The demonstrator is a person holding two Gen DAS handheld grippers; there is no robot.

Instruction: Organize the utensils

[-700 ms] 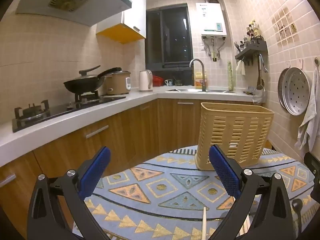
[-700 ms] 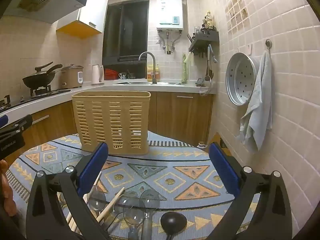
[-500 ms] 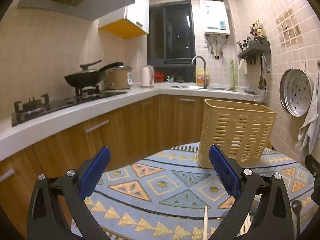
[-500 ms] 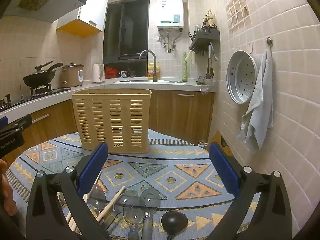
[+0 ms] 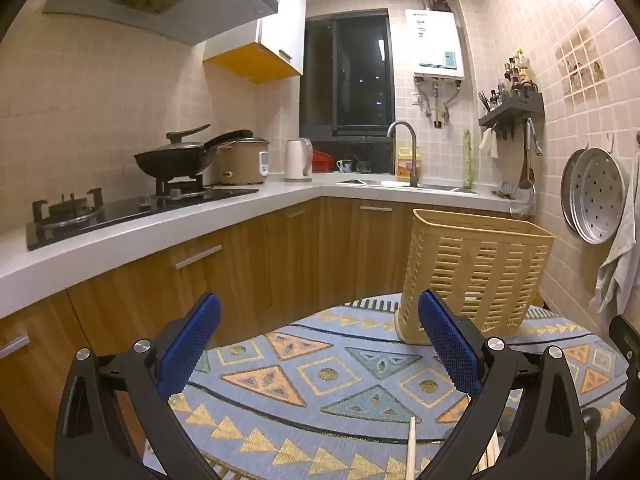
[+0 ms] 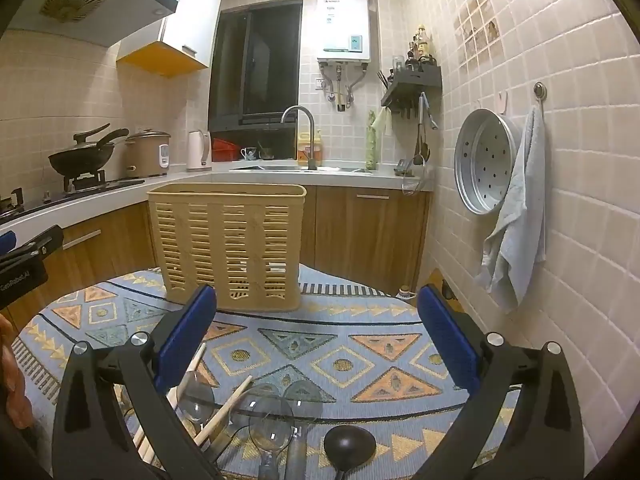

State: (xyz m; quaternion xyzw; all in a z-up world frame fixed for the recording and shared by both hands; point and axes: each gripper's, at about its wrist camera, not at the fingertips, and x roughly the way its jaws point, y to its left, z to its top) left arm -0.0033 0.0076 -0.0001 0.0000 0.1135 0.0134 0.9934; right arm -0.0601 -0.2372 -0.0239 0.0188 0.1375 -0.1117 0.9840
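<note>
A tan slatted utensil basket (image 6: 228, 246) stands upright at the far side of a table with a patterned cloth (image 6: 320, 344); it also shows in the left wrist view (image 5: 476, 276). In the right wrist view, wooden chopsticks (image 6: 228, 410), clear spoons (image 6: 270, 426) and a black ladle (image 6: 349, 442) lie on the near edge. My right gripper (image 6: 316, 340) is open and empty above them. My left gripper (image 5: 318, 346) is open and empty, left of the basket; a chopstick tip (image 5: 411, 448) shows below it.
An L-shaped counter with wooden cabinets (image 5: 248, 264) runs behind the table, bearing a stove with a wok (image 5: 176, 160), rice cooker, kettle and sink. A steamer tray (image 6: 484, 162) and towel (image 6: 516, 216) hang on the right wall.
Both grippers have tilted slightly downward and drawn a little nearer the table; the basket appears lower in the left view. Both stay open and empty.
</note>
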